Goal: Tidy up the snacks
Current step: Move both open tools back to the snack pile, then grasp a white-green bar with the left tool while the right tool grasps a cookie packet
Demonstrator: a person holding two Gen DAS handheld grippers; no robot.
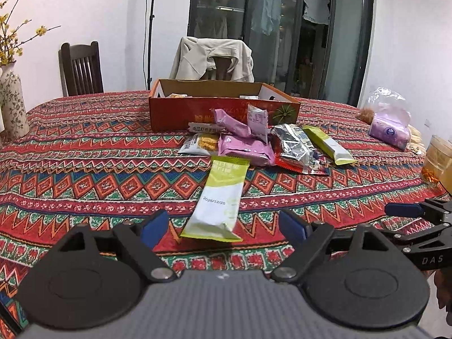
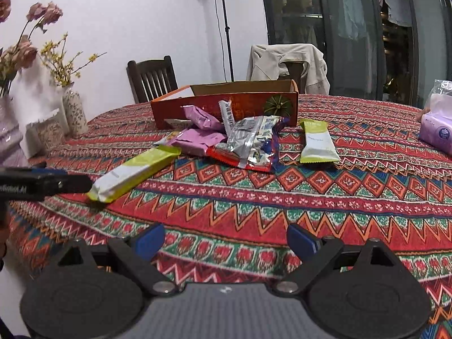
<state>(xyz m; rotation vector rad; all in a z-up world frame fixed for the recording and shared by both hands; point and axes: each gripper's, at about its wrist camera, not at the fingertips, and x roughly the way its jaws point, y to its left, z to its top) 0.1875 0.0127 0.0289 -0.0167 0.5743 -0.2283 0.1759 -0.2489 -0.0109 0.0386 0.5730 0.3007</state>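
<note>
A pile of snack packets lies in front of an open orange cardboard box (image 1: 180,113) (image 2: 254,100): purple packets (image 1: 243,147) (image 2: 197,138), a silver-and-red packet (image 1: 296,147) (image 2: 248,144), and a green-and-white bar (image 1: 327,144) (image 2: 316,144). A second green-and-white bar (image 1: 217,200) (image 2: 132,171) lies nearer. My left gripper (image 1: 223,227) is open, its blue pads either side of this bar's near end, not touching. It also shows in the right wrist view (image 2: 56,182). My right gripper (image 2: 226,240) is open and empty above bare cloth.
The table wears a red patterned cloth (image 1: 84,175). Vases with flowers (image 2: 73,107) stand at the left. A purple tissue pack (image 1: 389,132) in a clear bag and a glass of amber drink (image 1: 438,161) stand at the right. Chairs (image 1: 82,67) stand behind.
</note>
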